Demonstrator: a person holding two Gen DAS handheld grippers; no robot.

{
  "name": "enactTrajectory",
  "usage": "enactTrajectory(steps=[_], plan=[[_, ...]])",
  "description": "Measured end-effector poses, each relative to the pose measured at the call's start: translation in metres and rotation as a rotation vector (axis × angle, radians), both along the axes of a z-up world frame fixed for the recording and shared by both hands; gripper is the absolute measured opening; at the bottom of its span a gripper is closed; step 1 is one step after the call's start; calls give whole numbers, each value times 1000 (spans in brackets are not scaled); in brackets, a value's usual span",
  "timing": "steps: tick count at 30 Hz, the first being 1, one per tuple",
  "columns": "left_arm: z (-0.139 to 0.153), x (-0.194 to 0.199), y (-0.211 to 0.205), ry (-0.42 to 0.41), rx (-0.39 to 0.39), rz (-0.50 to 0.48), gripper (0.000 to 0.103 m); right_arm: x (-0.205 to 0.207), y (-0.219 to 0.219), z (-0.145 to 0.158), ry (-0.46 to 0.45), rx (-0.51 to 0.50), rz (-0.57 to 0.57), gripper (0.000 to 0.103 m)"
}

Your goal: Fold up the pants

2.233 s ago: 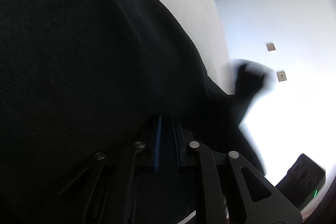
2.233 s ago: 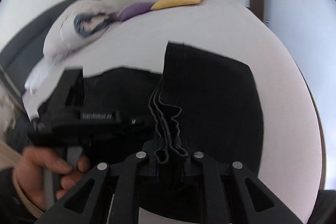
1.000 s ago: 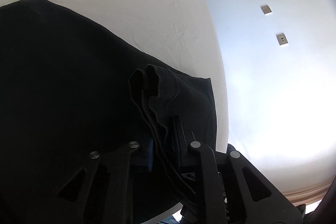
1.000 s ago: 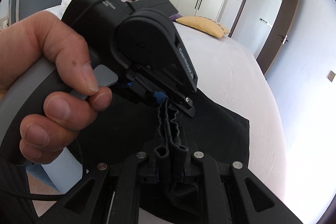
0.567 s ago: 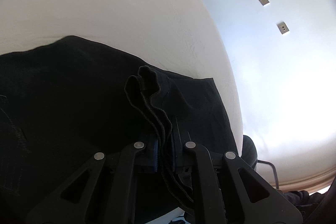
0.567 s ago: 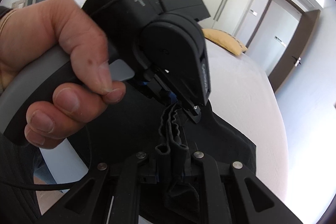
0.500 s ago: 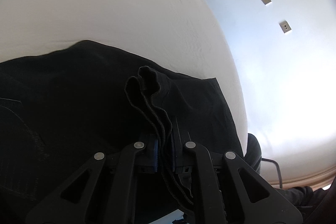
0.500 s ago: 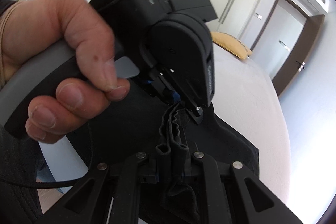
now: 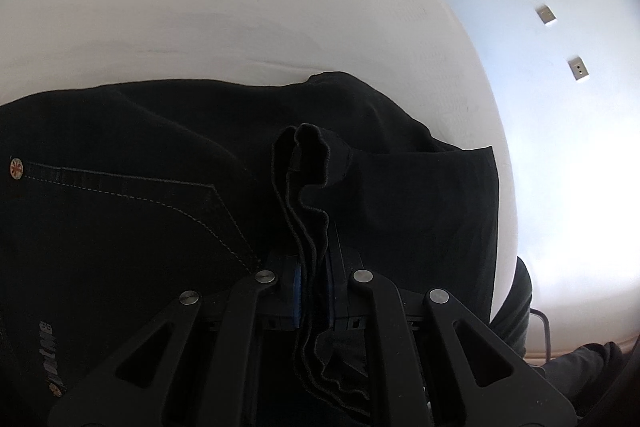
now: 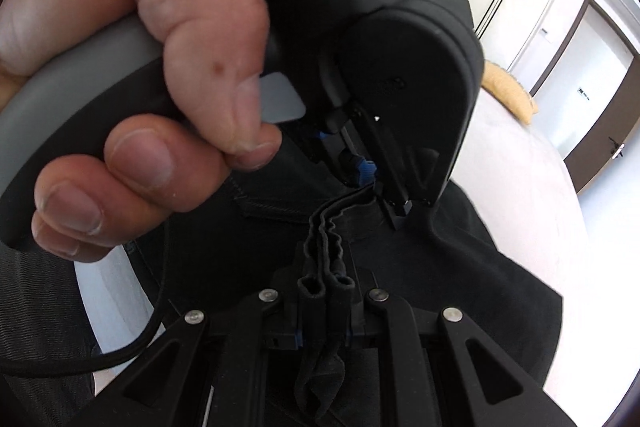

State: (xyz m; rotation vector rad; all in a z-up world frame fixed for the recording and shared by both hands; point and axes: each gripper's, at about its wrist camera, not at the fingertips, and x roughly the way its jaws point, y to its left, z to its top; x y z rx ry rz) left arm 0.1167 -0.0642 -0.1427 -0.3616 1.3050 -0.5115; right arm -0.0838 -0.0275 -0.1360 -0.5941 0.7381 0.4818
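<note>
You hold a gripper in each hand, and both are clamped on the same bunched edge of the black pants, which lie spread over a white bed. The left gripper has its jaws closed to a narrow gap around several stacked layers of hem; these rise between the blue pads in a wavy ridge. The right gripper is squeezed the same way on a thick roll of cloth. In the right wrist view your left hand fills the upper left, index finger on the grey trigger, and the two tools sit just beside each other. Pinching all layers at once likely keeps the stacked legs aligned, so the fold can be carried over in one piece. A back pocket with pale stitching faces up, left of the pinch. A yellow pillow rests farther up the bed.
</note>
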Motion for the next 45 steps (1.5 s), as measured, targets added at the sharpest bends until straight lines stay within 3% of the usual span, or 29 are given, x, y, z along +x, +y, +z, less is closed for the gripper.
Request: enactTrajectory(steps=[2,6,8,9,10,14,16,19,23,25,26,30,32,33,37,45], plan=[[-9,-6,-6,2,-9,4,7,1,-2,-5,9,-8,0,15],[-14,5,38,11,-33,20,11,8,-6,-13,49,-9,4,17],[-11,4,52,11,-43,42,15,9,-17,-10,112,56,6,29],[-15,0,72,5,-37,52,17,10,-31,-5,145,103,3,35],[-9,-1,77,-15,2,76,17,9,-42,2,177,155,2,48],[17,-3,115,-82,123,177,16,8,-117,36,314,447,-39,49],[34,-11,114,-134,118,198,16,13,-159,45,363,581,-74,49],[53,-29,80,-212,81,127,17,41,-239,50,424,791,-169,49],[25,-47,43,-172,90,31,17,86,-335,25,522,1031,-290,49],[-4,-54,30,-101,126,18,16,98,-356,8,552,1091,-331,49],[-11,-58,29,-104,123,21,16,107,-364,0,575,1122,-329,49],[-15,-68,42,-115,71,56,16,131,-381,-46,658,1189,-390,49],[-18,-68,44,-110,56,50,16,123,-390,-59,675,1200,-416,38],[-20,-67,47,-107,44,53,16,127,-382,-57,675,1208,-410,38],[-27,-62,55,-89,-5,86,16,83,-351,-45,709,1236,-364,38],[-35,-85,80,-105,-52,122,16,-13,-300,-43,831,1094,-221,39]])
